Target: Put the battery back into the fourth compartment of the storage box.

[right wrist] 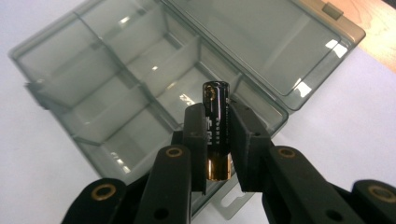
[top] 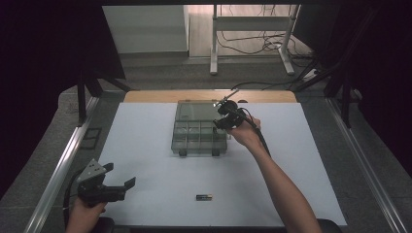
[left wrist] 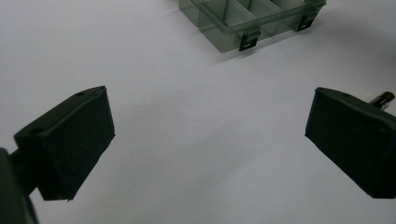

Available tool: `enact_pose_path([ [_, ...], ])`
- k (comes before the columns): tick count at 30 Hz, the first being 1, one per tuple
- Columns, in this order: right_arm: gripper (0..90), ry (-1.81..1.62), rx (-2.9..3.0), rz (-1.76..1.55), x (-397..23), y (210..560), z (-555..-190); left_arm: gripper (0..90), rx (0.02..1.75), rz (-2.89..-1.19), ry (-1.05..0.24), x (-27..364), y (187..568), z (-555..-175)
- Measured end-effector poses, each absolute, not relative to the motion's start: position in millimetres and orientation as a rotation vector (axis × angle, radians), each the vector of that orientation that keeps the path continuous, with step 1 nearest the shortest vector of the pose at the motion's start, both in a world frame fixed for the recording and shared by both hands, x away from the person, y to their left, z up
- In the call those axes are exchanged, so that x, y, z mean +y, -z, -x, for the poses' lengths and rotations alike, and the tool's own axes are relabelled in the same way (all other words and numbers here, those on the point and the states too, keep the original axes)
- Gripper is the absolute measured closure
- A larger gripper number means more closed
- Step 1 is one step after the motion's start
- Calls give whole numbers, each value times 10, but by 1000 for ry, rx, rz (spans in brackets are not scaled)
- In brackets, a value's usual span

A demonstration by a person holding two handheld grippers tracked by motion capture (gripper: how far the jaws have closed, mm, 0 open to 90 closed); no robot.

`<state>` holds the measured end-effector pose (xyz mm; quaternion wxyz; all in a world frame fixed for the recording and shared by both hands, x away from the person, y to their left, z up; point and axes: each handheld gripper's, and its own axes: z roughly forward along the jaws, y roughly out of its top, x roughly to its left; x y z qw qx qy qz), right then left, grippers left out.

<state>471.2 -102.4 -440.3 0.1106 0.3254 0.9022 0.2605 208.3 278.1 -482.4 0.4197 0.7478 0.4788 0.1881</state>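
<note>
Right claw (right wrist: 218,140) held a battery (right wrist: 216,128) tight above the box (right wrist: 116,93), left claw (left wrist: 205,140) wide open, far from the box, second battery (top: 204,197) on the counter (top: 145,145)

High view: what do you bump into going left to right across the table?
Left gripper → battery → right gripper, which sits over the box.

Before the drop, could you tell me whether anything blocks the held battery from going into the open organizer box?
Nothing visible does. The right gripper holds the battery above the organizer box, whose lid lies folded back, and the compartments below look empty.
</note>
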Motion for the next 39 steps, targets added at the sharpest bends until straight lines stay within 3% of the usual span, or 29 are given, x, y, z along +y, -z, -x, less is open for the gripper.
enact_pose_path([
  [22, 751, -673, 2646, -1016, -974, 4700, -4914, 19, 1194, -1874, -474, 2779, 4824, -2078],
  [28, 653, -709, 2632, -993, -984, 4631, -4877, 19, 1194, -1874, -474, 2780, 4824, -2078],
  [35, 438, -760, 2656, -946, -1027, 4488, -4751, 19, 1194, -1876, -474, 2780, 4824, -2079],
  [39, 371, -797, 2652, -912, -1036, 4424, -4671, 19, 1194, -1877, -476, 2777, 4824, -2079],
])
